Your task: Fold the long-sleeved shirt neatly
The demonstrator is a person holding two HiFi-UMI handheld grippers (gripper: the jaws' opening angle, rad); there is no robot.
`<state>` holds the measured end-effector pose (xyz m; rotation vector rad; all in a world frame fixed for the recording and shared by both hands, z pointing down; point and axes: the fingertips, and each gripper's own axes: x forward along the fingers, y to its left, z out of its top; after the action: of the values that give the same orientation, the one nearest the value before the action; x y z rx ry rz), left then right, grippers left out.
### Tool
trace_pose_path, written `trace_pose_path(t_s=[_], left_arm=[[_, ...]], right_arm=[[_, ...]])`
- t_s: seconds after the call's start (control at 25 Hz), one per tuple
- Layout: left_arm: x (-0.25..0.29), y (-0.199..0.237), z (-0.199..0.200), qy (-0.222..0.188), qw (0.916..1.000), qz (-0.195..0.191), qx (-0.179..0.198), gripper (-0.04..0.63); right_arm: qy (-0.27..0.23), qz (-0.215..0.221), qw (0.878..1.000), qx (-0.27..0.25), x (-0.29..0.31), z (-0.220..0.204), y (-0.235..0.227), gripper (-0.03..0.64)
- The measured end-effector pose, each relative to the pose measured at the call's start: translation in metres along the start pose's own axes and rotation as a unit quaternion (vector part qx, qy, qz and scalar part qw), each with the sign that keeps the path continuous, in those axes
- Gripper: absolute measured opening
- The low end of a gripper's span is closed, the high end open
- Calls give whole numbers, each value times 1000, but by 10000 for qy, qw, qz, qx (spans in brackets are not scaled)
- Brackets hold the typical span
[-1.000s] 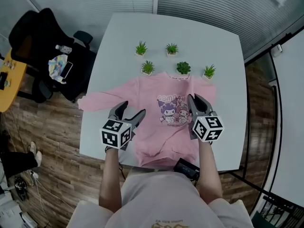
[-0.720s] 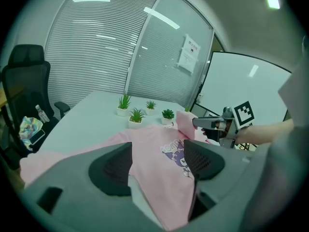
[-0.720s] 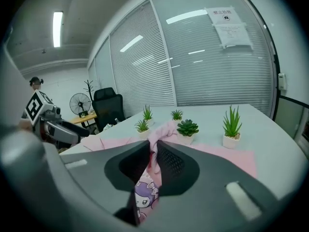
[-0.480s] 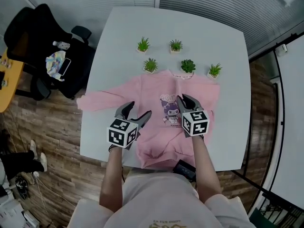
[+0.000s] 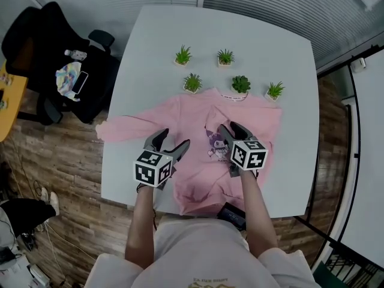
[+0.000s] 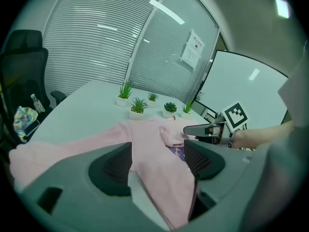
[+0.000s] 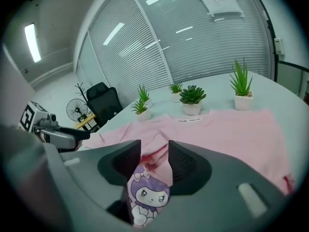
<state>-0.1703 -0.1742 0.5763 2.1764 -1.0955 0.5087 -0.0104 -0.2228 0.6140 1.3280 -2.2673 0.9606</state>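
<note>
On the shirt [image 5: 186,119] sits a cartoon print [image 5: 217,145] (collar lettering [image 5: 231,95] unreadable).

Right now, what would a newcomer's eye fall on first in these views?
The pink long-sleeved shirt spread on the white table, cartoon print at its chest, one sleeve reaching the left edge. Five small potted plants stand beyond its collar. Both grippers hang over it: the left gripper open; the right gripper, whose jaws have just been opening, has a pink fold between them.

shirt [image 5: 186,120] on table [image 5: 240,44], plants [image 5: 241,84] behind
</note>
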Motion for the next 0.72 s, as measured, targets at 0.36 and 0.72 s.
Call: trace_pose_path(t_s=[0.36,0.72], left_arm=[[0,12,-5,-99,9997,-34,-234,337],[-9,38,-14,-288,9979,198,-553,337]], right_arm=[[477,-66,9978,463,32,-7,1,172],[286,962,9949,56,50,13,69,175]])
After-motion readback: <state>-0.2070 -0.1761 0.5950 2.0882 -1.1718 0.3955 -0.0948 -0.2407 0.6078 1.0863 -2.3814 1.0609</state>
